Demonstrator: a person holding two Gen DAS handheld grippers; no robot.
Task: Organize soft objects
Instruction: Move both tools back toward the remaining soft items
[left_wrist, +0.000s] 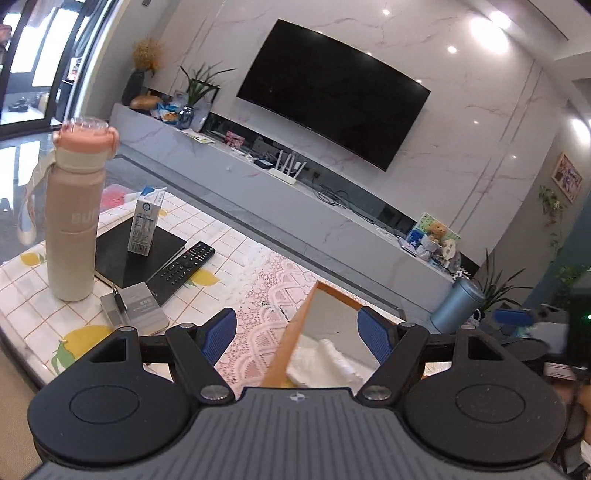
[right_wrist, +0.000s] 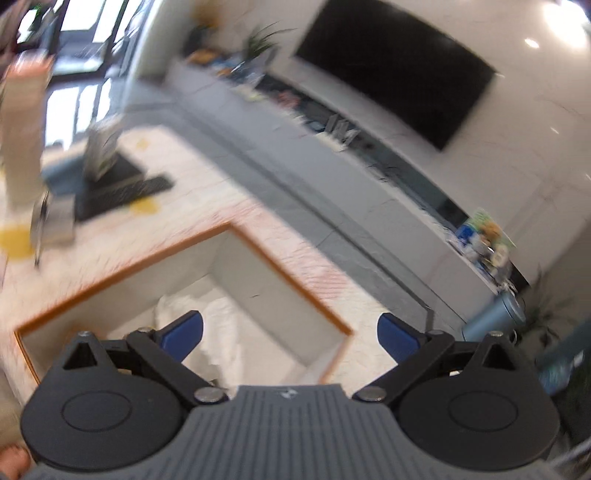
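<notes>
- Nearest the lens in the right wrist view, the right gripper (right_wrist: 291, 334) is seen with its blue pads spread wide and nothing between them; it hangs above the box (right_wrist: 280, 264), whose rim is orange and whose walls are pale.
- Inside the box, a white soft cloth (right_wrist: 221, 325) is seen lying crumpled on the floor, towards the wall nearest the camera; it is touched by neither pad.
- Judged from this, the cloth has been dropped in, and the step in hand is the clearing away from the box.
- Both grippers are best lifted straight clear of the box rim, so that no fold is snagged and dragged back out.
- The left gripper (left_wrist: 297, 338) is likewise held apart and empty, beside the near-left wall of the box, with the cloth (left_wrist: 325, 360) visible beyond its pads.
- Left of the box, on the lemon-print tablecloth (left_wrist: 33, 280), a tall bottle (left_wrist: 72, 218), a milk carton (left_wrist: 144, 225), a remote control (left_wrist: 183, 267) and a black notebook (left_wrist: 127, 260) stand close together; a sideways swing on that side should be avoided, the bottle being judged easy to tip.
- No further soft object can be made out outside the box, much of the right wrist view being blurred.
</notes>
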